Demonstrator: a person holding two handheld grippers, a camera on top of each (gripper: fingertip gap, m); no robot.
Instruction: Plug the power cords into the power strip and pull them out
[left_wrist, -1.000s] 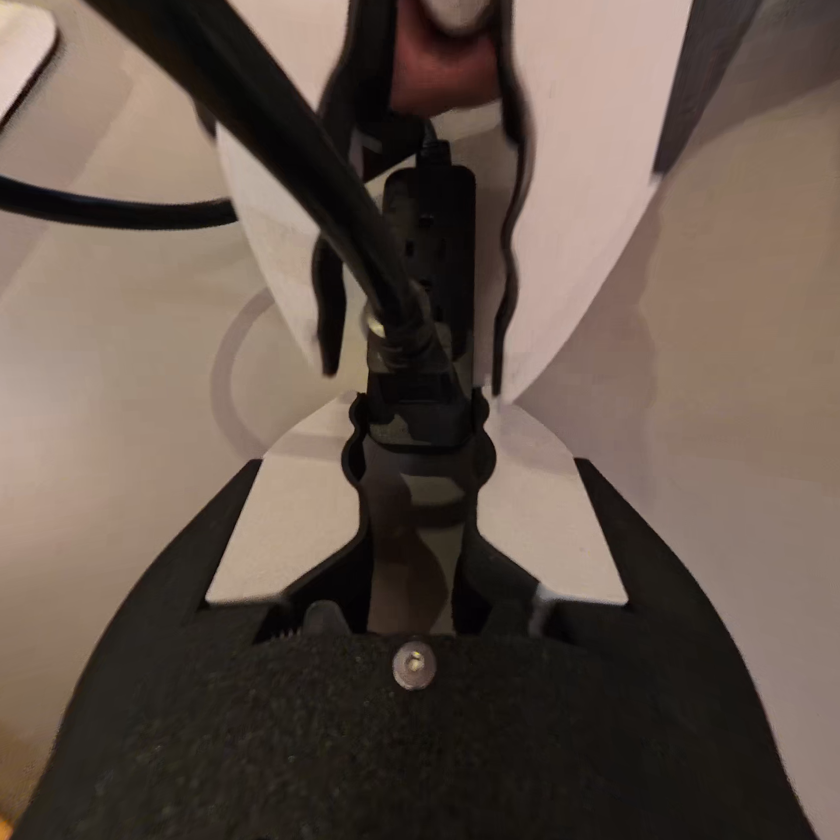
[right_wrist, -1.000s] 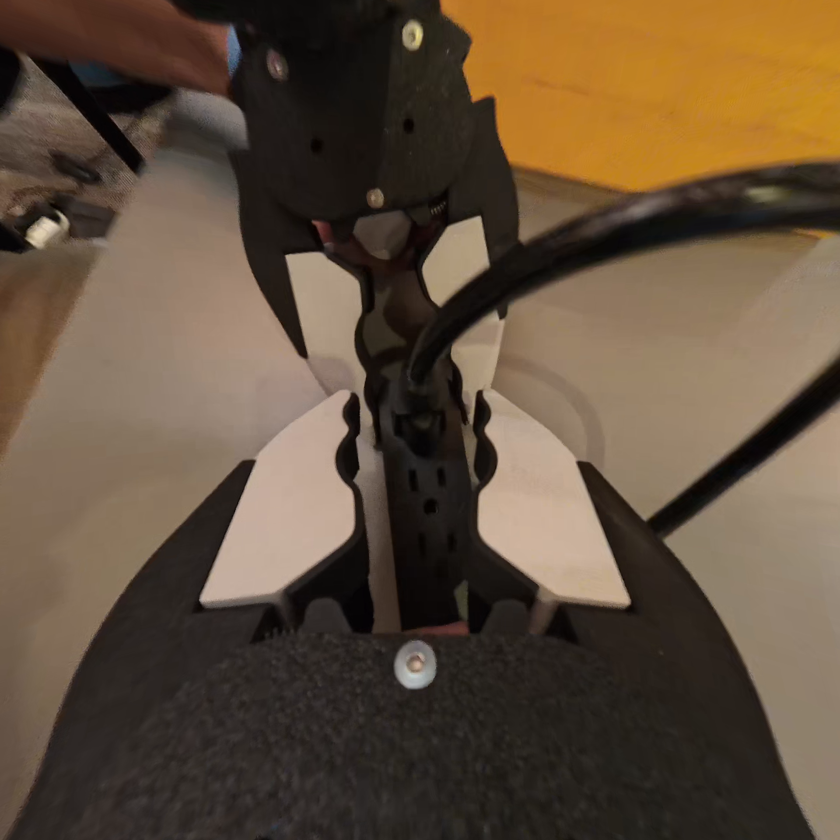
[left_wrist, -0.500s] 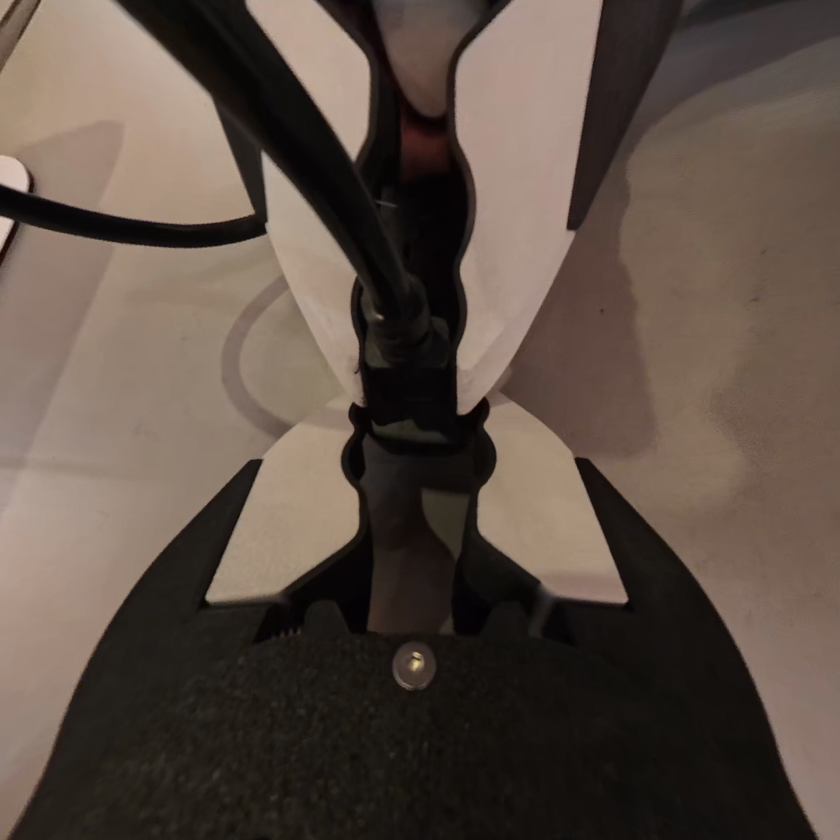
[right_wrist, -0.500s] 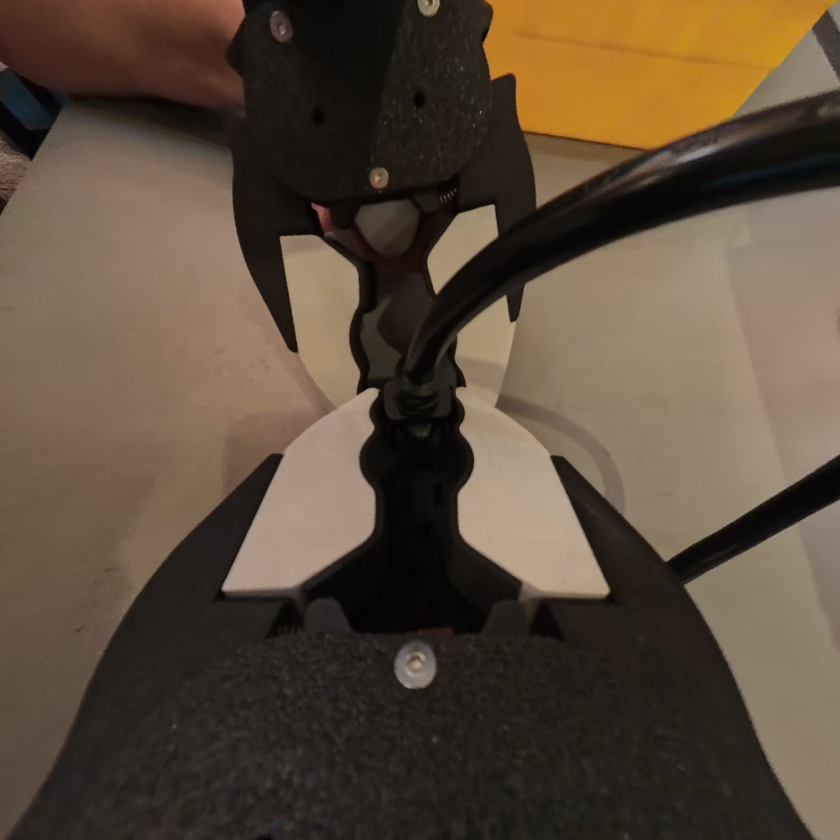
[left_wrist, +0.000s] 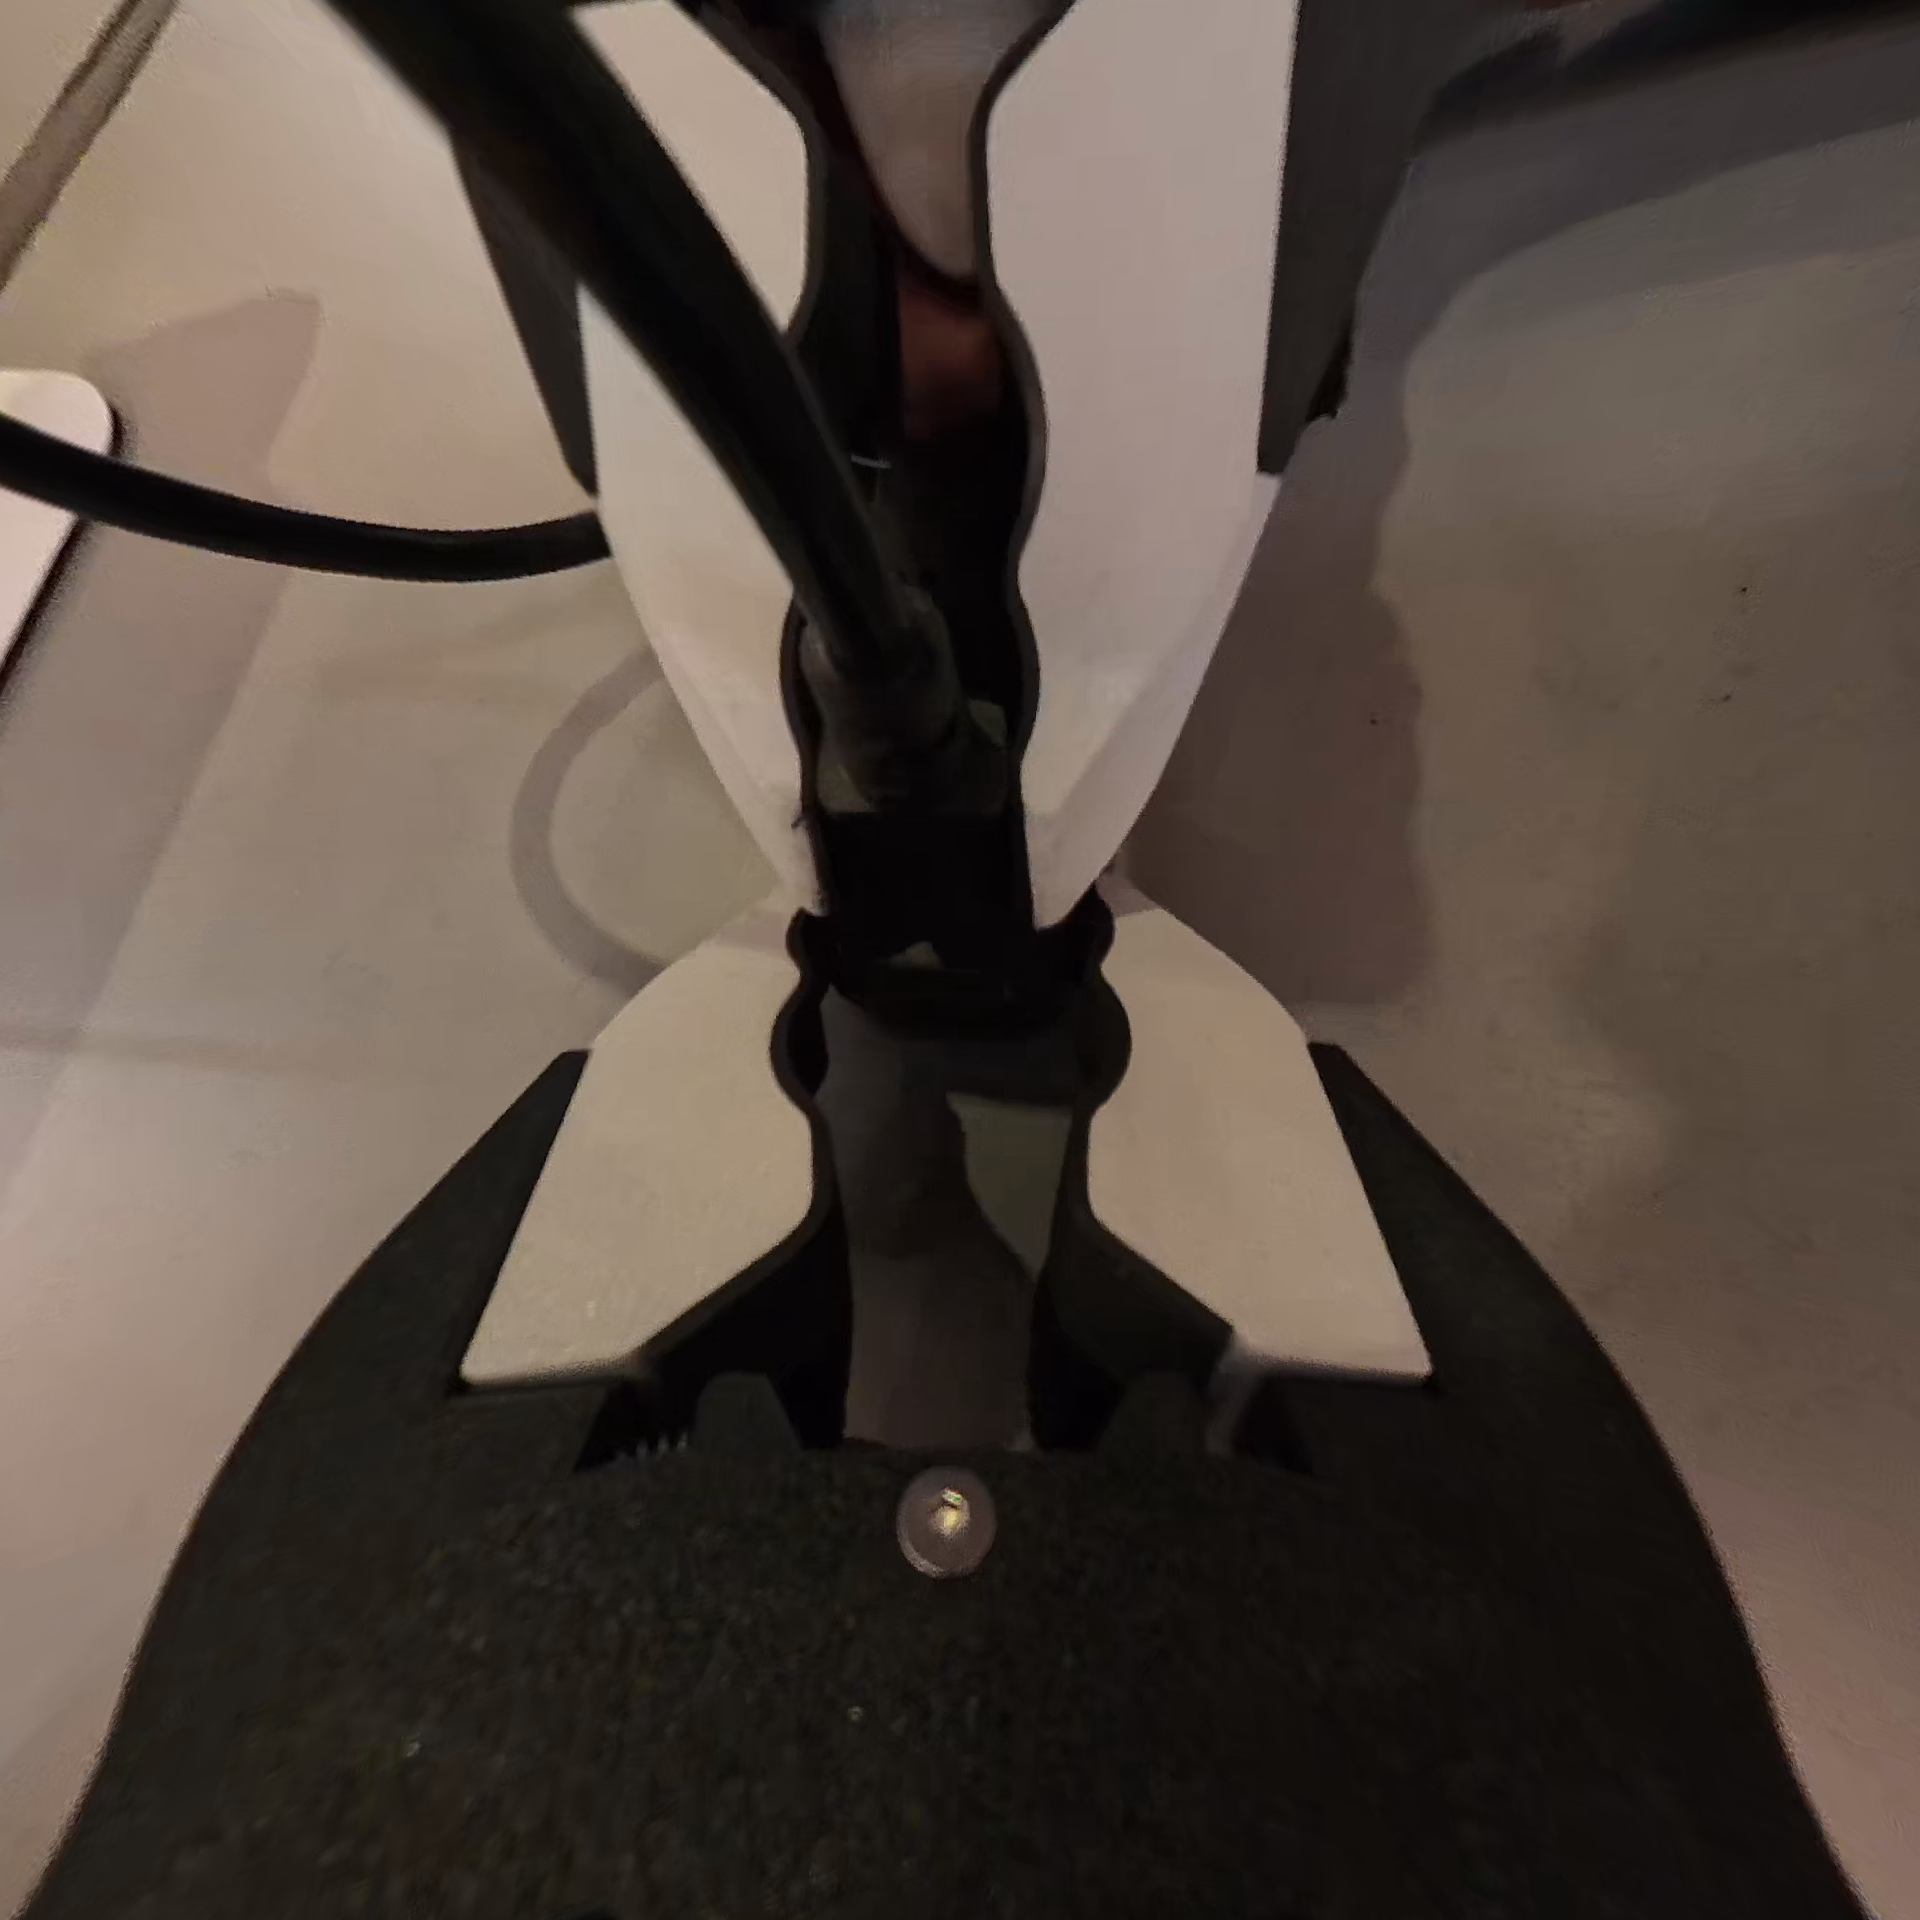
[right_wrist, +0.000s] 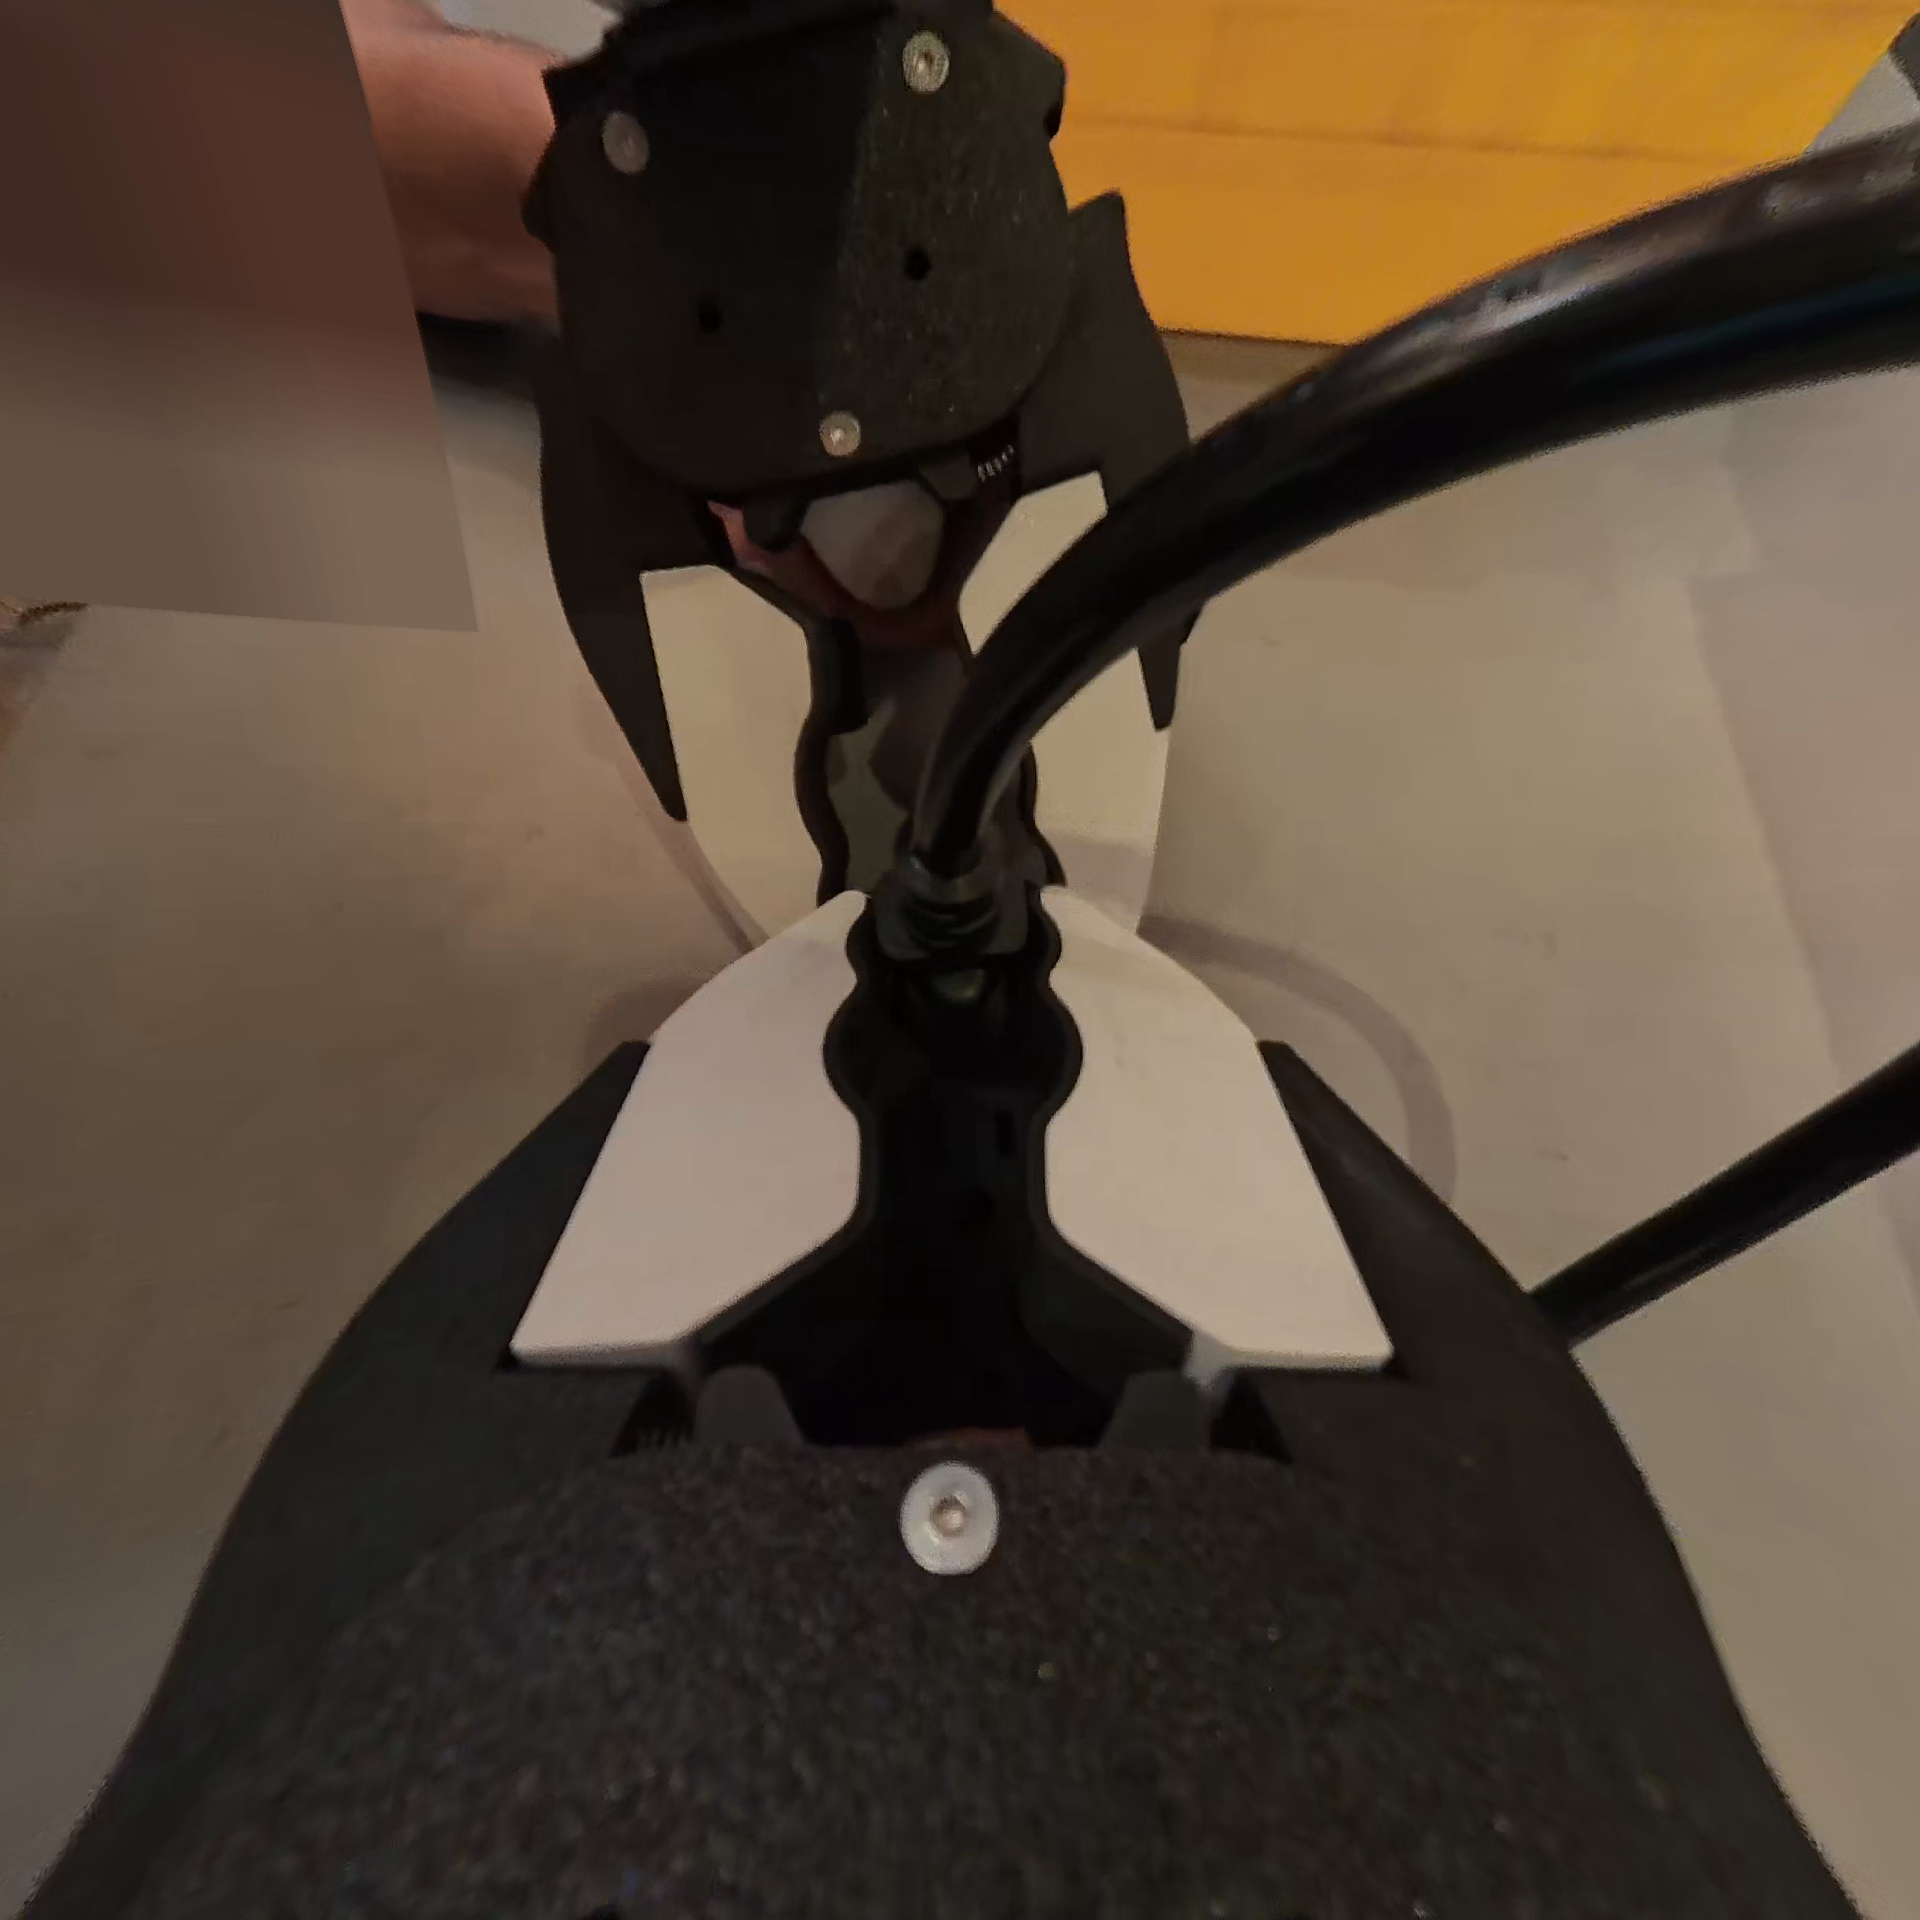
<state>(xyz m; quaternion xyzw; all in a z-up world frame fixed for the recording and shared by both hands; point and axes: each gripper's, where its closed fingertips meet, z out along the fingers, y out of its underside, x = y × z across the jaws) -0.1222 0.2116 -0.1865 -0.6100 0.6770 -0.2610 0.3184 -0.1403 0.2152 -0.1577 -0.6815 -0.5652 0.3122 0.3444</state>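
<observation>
A: What do we see our left gripper (left_wrist: 951, 966) doing?

B: Its two white fingers (left_wrist: 675, 1164) are squeezed onto one end of the long black plastic power strip (left_wrist: 940, 1003), which lies flat on the pale grey table (left_wrist: 1558, 831).

A: And our right gripper (right_wrist: 951, 935)?

B: It faces the left one, tips almost touching. Its white fingers (right_wrist: 727, 1174) are pinched around the black plug (right_wrist: 940, 925), right where the plug sits on the strip.

A: Is the plug all the way in?

B: We cannot tell. It is too dark between the fingers.

A: Where does the thick black power cord (right_wrist: 1299, 457) go?

B: It curves up from the plug and off to the right. A thinner black cable (left_wrist: 312, 530) lies on the table beside us.
</observation>
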